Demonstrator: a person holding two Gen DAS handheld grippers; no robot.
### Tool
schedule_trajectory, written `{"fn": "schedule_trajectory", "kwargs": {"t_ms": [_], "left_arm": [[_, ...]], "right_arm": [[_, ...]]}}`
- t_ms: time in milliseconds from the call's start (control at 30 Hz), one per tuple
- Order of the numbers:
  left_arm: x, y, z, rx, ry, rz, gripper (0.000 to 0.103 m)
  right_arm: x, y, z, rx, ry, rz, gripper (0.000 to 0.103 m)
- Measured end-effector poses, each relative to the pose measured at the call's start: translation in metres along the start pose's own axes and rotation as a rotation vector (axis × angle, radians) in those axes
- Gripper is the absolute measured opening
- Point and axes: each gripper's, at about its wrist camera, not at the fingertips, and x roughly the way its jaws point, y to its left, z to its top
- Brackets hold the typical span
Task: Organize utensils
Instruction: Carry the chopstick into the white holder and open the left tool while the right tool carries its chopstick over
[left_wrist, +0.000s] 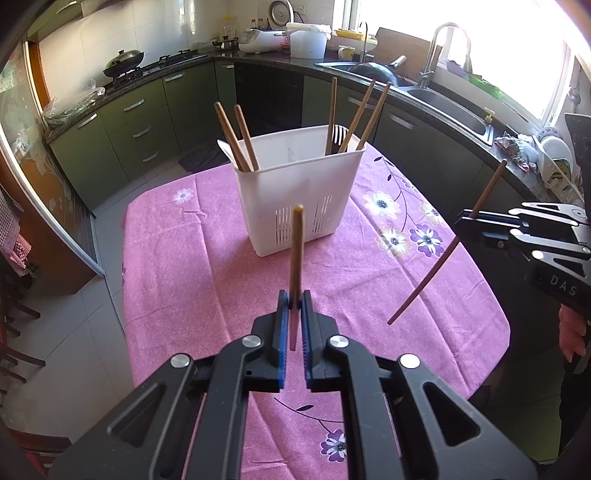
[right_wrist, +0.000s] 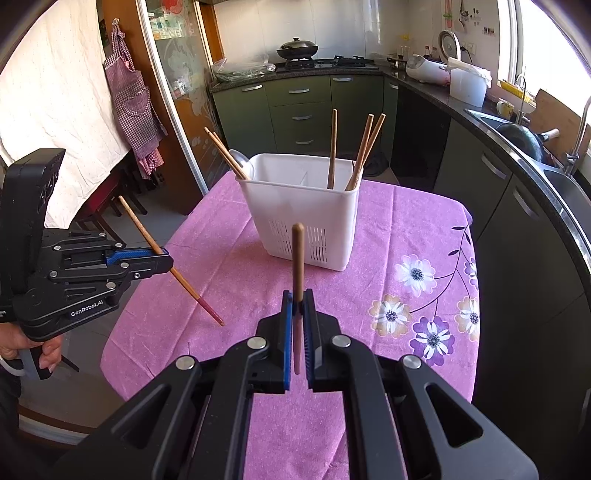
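Observation:
A white slotted utensil holder (left_wrist: 301, 192) (right_wrist: 301, 214) stands on the pink flowered tablecloth. Two chopsticks (left_wrist: 236, 136) and a spoon (right_wrist: 242, 160) lean in its left compartment. Three chopsticks (left_wrist: 354, 116) and a black fork (left_wrist: 338, 138) stand in its right one. My left gripper (left_wrist: 294, 301) (right_wrist: 168, 258) is shut on a wooden chopstick (left_wrist: 296, 251) (right_wrist: 147, 236), held above the cloth short of the holder. My right gripper (right_wrist: 299, 299) (left_wrist: 460, 221) is shut on another chopstick (right_wrist: 298, 258) (left_wrist: 439, 262), also above the cloth.
The table (left_wrist: 461, 295) sits in a kitchen with dark green cabinets (left_wrist: 140, 125), a stove with a wok (right_wrist: 297, 48), a rice cooker (left_wrist: 262, 38) and a sink (left_wrist: 454, 107) along the counter. A checked apron (right_wrist: 135, 99) hangs at the left. A hand (right_wrist: 33, 350) holds the left gripper.

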Motion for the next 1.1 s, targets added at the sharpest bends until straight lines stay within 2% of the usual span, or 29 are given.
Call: {"fn": "schedule_trajectory", "kwargs": {"t_ms": [233,533,700,767,900,1100], "left_arm": [[-0.016,-0.008,0.034,0.003,-0.025,-0.033,0.007],[-0.074,-0.018,0.119,0.004,-0.191,-0.011,0.007],[-0.08,-0.018,0.154,-0.007,-0.259,0.029,0.007],[-0.07,-0.018,0.163,-0.01,-0.255,0.061,0.007],[-0.038,-0.01,0.168,-0.034,-0.193,0.087,0.007],[0.009,0.003,0.155,-0.061,-0.086,0.108,0.007]], "right_arm": [[-0.009,-0.005,0.006,0.003,-0.021,0.009,0.006],[-0.005,-0.013,0.004,0.012,-0.009,0.026,0.006],[-0.002,-0.018,0.003,0.016,-0.004,0.034,0.006],[-0.002,-0.02,0.002,0.018,-0.005,0.035,0.006],[-0.006,-0.026,0.002,0.025,-0.014,0.033,0.006],[-0.013,-0.033,0.005,0.036,-0.034,0.028,0.006]]}}
